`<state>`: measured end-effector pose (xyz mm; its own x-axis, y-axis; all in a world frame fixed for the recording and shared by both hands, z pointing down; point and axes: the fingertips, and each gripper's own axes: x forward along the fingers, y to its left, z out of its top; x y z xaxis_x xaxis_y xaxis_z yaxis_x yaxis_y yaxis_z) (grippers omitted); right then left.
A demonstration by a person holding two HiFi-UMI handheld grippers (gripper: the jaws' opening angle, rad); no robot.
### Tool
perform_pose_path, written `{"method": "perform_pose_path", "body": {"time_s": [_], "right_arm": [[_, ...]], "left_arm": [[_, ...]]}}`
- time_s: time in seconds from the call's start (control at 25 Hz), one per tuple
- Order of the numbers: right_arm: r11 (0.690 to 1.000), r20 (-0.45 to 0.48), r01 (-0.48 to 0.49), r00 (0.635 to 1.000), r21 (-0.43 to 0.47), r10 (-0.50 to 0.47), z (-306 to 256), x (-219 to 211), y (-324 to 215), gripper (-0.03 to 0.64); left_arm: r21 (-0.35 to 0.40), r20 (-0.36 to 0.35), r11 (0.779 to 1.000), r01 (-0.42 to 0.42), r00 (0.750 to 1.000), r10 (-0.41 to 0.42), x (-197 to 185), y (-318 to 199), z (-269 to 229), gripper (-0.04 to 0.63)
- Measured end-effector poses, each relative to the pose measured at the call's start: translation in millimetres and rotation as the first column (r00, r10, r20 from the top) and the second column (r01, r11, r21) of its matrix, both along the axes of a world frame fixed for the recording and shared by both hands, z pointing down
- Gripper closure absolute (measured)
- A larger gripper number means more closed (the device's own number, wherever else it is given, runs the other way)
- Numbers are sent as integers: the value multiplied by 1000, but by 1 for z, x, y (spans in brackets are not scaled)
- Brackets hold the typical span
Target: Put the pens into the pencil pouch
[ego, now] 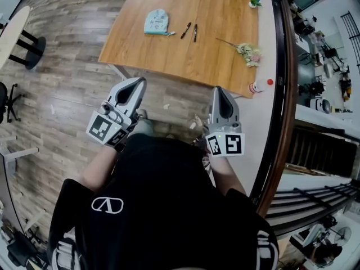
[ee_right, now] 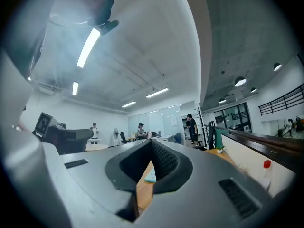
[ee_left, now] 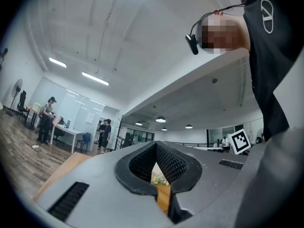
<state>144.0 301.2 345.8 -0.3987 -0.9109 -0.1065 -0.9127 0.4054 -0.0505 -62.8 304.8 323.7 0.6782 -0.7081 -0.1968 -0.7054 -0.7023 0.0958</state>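
A light teal pencil pouch [ego: 156,22] lies on the wooden table [ego: 169,49], with two dark pens [ego: 185,30] [ego: 195,32] just to its right. My left gripper [ego: 138,82] and right gripper [ego: 219,90] are held side by side short of the table's near edge, both shut and empty, well away from the pens. In the left gripper view the jaws [ee_left: 156,145] meet with only a sliver of table showing between them. The right gripper view shows the jaws [ee_right: 151,141] closed, with the pouch [ee_right: 150,175] glimpsed through the gap.
A sprig of flowers [ego: 246,52] lies at the table's right, a small potted plant [ego: 254,3] at its far right corner. A white bottle with a red cap [ego: 256,86] stands by the curved counter [ego: 267,111]. Several people stand at desks far off [ee_left: 47,120].
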Motion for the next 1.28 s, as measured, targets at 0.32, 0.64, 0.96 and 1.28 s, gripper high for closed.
{"method": "perform_pose_path", "body": {"time_s": [0.32, 0.64, 0.96, 1.28], "right_arm": [[1000, -20, 0, 1000, -12, 0, 14, -18, -87, 618], [995, -52, -97, 994, -21, 96, -4, -45, -212, 618], [983, -61, -179, 983, -45, 176, -5, -69, -303, 618], [991, -52, -119, 992, -68, 116, 5, -67, -341, 618]], "left_arm": [[3, 4, 1000, -8, 1000, 8, -21, -99, 14, 592], [-14, 8, 997, -80, 997, 80, -55, -246, 14, 592], [-49, -6, 987, -154, 988, 154, -76, -354, 26, 592], [-76, 16, 991, -109, 994, 110, -66, -388, 37, 592]]}}
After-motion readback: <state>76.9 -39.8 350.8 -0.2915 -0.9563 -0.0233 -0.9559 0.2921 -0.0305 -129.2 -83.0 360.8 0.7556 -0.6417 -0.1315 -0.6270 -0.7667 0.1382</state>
